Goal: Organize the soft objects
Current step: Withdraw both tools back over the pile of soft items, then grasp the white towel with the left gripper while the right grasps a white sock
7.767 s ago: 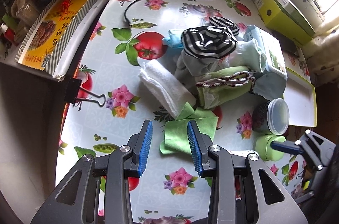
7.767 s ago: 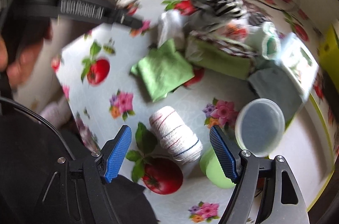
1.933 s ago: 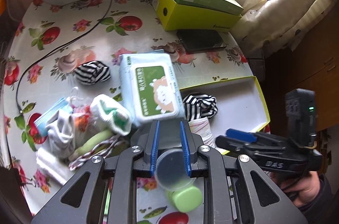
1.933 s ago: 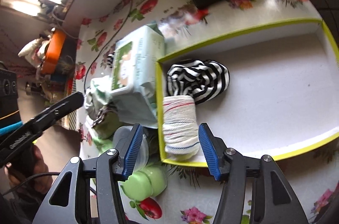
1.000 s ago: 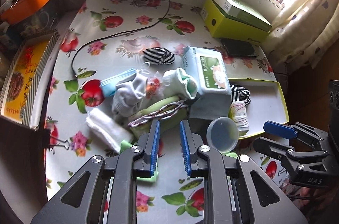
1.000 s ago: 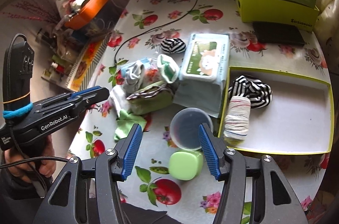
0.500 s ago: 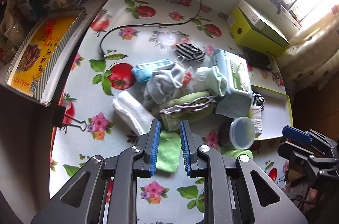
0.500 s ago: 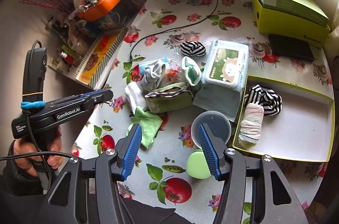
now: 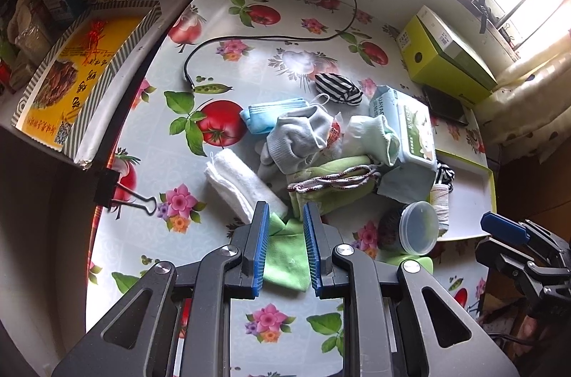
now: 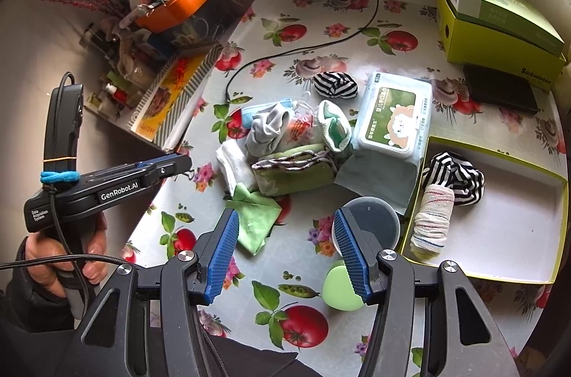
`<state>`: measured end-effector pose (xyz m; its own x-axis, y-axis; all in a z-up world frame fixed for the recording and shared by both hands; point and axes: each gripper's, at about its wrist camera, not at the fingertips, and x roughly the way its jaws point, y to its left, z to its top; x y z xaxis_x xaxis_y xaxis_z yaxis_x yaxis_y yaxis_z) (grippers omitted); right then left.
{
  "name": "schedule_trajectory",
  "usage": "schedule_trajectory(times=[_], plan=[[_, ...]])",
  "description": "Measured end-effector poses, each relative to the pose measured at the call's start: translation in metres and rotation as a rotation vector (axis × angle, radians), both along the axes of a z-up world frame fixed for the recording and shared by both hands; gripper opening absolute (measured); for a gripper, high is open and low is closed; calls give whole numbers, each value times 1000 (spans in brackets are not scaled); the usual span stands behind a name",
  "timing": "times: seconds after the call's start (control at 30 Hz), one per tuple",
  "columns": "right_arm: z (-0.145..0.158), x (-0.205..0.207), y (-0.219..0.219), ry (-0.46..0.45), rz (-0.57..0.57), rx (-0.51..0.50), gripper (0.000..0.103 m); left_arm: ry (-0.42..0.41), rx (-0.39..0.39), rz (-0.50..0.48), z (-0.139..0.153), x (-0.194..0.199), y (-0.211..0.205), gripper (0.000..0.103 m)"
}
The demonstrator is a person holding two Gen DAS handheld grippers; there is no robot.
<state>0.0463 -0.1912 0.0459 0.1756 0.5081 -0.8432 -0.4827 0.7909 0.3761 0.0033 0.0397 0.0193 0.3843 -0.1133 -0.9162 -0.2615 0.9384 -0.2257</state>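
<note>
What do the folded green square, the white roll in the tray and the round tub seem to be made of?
Green square: probably thin microfibre cloth, matte and creased. White roll: knitted or woven fabric, likely cotton, ribbed with thin stripes. Round tub: translucent plastic, smooth and slightly glossy.

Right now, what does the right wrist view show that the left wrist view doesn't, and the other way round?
Only the right wrist view shows the hand holding the left tongs and the whole striped sock in the tray. Only the left wrist view shows the binder clip. Both show the green cloth, wipes pack and green box.
</note>
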Motion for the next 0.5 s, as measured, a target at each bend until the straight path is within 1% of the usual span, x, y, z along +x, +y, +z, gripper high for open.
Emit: schedule_trajectory(times=[0.33,0.5], plan=[[-6,4,6,11,-2,-17,56,21,-36,7,-10,6,4,20],[-8,10,12,14,5,-33,56,34,-80,33,-22,7,13,20]])
